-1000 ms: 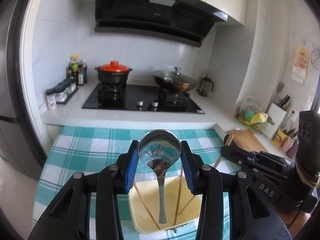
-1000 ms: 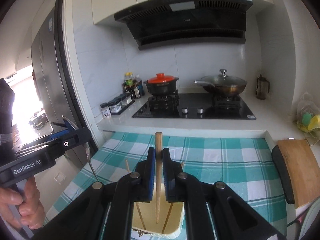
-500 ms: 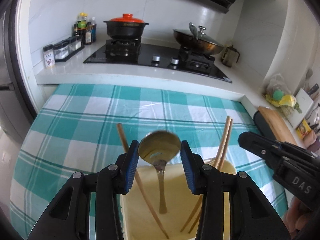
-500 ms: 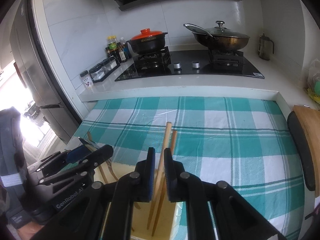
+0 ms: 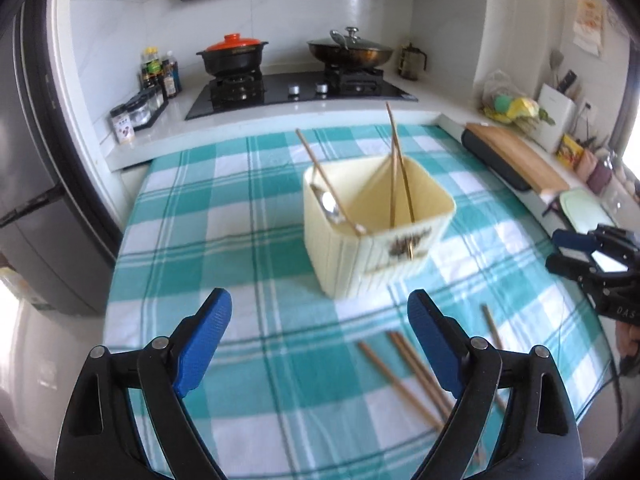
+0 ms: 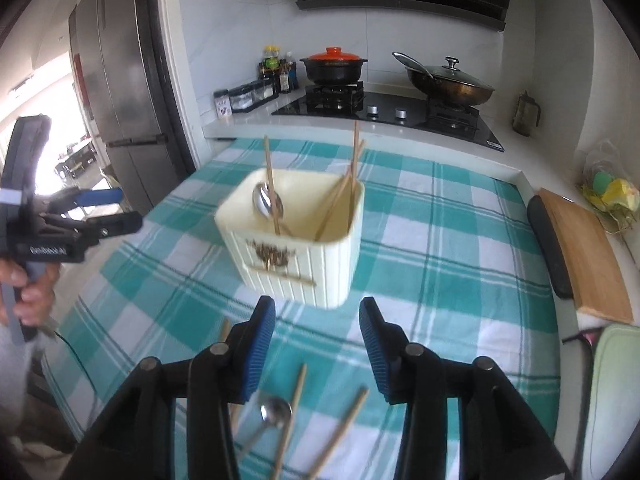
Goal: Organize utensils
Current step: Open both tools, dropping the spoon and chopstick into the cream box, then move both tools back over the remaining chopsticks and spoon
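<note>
A cream utensil holder [image 5: 376, 236] [image 6: 296, 248] stands on the teal checked cloth [image 5: 224, 216]. It holds a metal spoon [image 5: 330, 206] [image 6: 267, 200] and several wooden chopsticks [image 5: 396, 168] [image 6: 352, 168]. My left gripper [image 5: 318, 334] hangs in front of the holder, its jaws opening wide with nothing between them. More chopsticks [image 5: 408, 376] lie on the cloth by its right finger. My right gripper [image 6: 316, 344] is also opening and empty; below it lie a second spoon [image 6: 274, 412] and loose chopsticks [image 6: 340, 428]. Each gripper shows at the edge of the other's view [image 5: 588, 256] [image 6: 96, 212].
Behind the cloth is a hob with a red-lidded pot [image 5: 232, 54] and a lidded wok [image 5: 348, 52]. Spice jars [image 5: 140, 108] stand at the back left, a wooden board [image 5: 516, 156] at the right, and a fridge [image 6: 116, 80] on the left.
The left gripper let the spoon go into the holder and the right let its chopstick go. Both opened and pulled back and down from the holder.
</note>
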{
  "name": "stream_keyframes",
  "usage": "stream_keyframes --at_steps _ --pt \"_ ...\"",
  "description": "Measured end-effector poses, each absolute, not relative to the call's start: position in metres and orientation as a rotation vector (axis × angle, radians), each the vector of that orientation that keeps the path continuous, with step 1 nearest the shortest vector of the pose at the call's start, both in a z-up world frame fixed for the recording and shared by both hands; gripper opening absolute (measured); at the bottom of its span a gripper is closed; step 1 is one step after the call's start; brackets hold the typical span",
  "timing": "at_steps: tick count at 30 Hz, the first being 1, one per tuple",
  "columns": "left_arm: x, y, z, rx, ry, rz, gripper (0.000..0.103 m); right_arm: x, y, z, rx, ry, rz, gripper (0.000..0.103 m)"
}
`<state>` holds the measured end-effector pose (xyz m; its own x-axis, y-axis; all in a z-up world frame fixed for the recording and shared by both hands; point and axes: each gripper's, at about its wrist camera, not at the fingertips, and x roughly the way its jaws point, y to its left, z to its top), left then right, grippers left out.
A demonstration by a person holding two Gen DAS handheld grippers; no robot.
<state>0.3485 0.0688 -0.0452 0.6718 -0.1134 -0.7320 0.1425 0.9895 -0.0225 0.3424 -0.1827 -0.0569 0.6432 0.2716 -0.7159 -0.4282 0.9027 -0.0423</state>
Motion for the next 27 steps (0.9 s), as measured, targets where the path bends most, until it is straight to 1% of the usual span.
stream_keyframes --at_steps 5,10,16,21,27 --pt "0.27 0.057 -0.076 0.009 0.855 -0.154 0.09 0.258 -0.197 -0.085 -0.24 0.728 0.315 0.045" --pt "0.228 0.032 -0.098 -0.097 0.851 -0.18 0.091 0.21 -0.204 -0.107 -0.181 0.693 0.262 0.046" --pt "0.213 0.015 -0.113 -0.124 0.863 -0.168 0.09 0.182 -0.207 -0.129 -0.145 0.708 0.225 0.046" --pt "0.206 0.014 -0.111 -0.16 0.846 -0.16 0.09 0.174 -0.203 -0.132 -0.16 0.694 0.213 0.047" --pt "0.199 0.009 -0.112 -0.122 0.831 -0.132 0.092 0.172 -0.196 -0.134 -0.156 0.687 0.222 0.049"
